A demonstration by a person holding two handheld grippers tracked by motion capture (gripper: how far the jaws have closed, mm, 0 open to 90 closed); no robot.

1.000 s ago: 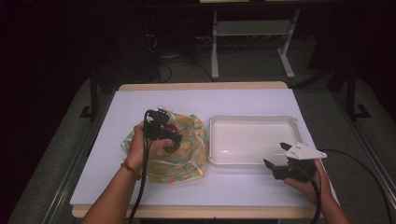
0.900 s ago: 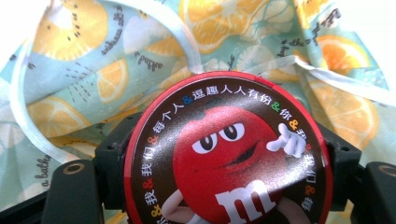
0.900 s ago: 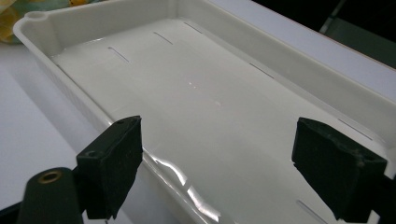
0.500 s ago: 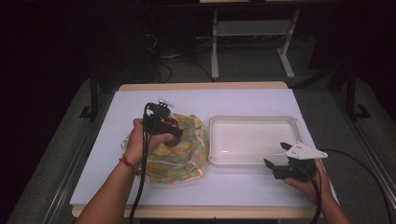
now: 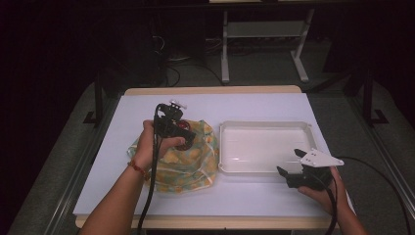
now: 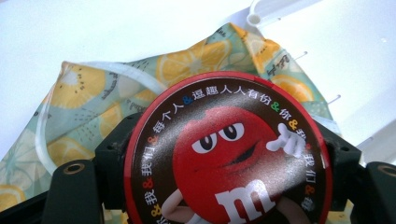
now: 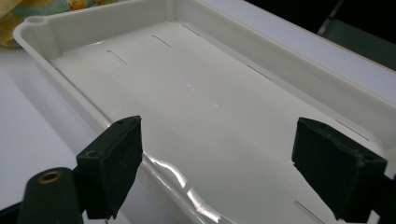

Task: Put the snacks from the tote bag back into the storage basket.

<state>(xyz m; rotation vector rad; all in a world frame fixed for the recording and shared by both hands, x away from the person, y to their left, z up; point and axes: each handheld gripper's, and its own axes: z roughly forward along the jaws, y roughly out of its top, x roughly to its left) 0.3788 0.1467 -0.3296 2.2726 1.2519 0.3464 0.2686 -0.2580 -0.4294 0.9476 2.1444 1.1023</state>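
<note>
I hold a round red tin lid (image 6: 229,154) in my left gripper (image 5: 182,138). In the left gripper view the lid sits low in the middle of the frame, with a black jaw pressed on each side of it, so that gripper is clamped on the lid. The lid has a red candy face and a ring of small writing around its edge.

In the high view the lid is a small red spot left of the middle of the frame. It is above the yellow and green lemon bag (image 5: 188,164), which lies crumpled on the white table (image 5: 254,105).

What matters most is where the white tray (image 5: 266,169) lies. In the high view it is just to the right of the bag, so the lid has to travel to the right of the frame to get over it. In the left gripper view a corner of the tray pokes out at the top, past the bag.

My right gripper (image 5: 289,165) is at the lower right of the high view, at the tray's near edge. Its jaws stand wide apart with nothing between them. It is closer to the tray, but my left one has the lid, so I think the left should carry it across.
</note>
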